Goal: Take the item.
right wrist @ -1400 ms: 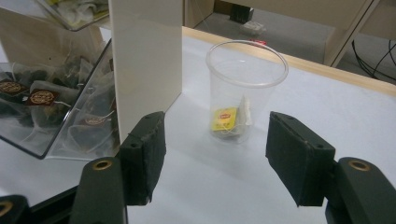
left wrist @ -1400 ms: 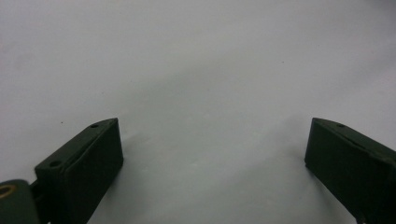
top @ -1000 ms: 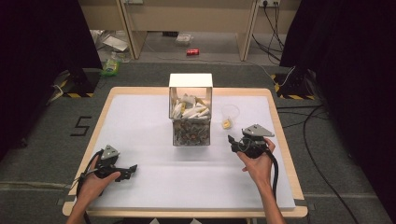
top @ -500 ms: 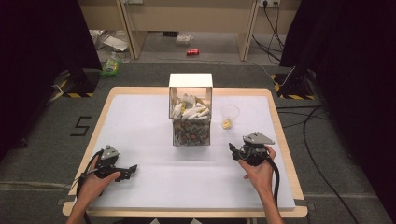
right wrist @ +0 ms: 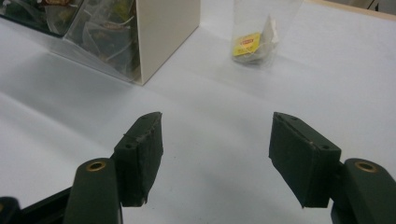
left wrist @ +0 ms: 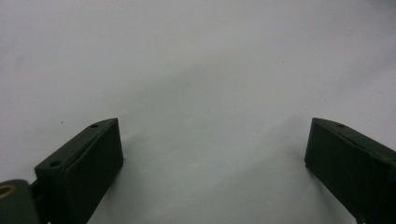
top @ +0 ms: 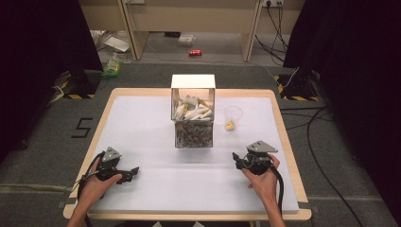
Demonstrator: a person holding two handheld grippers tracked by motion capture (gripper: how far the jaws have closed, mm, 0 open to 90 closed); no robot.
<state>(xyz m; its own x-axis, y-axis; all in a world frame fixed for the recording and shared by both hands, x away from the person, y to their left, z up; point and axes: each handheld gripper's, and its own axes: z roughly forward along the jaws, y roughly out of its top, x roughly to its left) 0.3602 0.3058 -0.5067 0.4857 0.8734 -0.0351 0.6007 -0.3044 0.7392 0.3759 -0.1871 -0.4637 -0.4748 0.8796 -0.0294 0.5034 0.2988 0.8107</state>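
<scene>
Two hand-held black two-jaw grippers rest low over the white sheet-covered wooden table (top: 142, 127), one at each near corner, and neither carries anything. The left gripper (top: 135, 169) sits at the near left, its jaws spread wide with bare white surface between them in the left gripper view. The right gripper (top: 235, 160) lies at the near right, jaws parted and empty, aimed toward the middle of the table. Its own view looks across open tabletop to the clear plastic cup (right wrist: 264, 32), which stands upright and already holds a yellow-tagged tea bag (right wrist: 254, 44). That cup stands just to the right of the tall clear box with white side panels (top: 193, 113), whose compartments are packed with more tea bags, pale ones above and darker ones below. Judging by this layout, the work of moving a tea bag from box to cup looks done: the bag is in the cup and both hands are clear of it. If more bags are wanted, a fresh reach to the box would be needed.
</scene>
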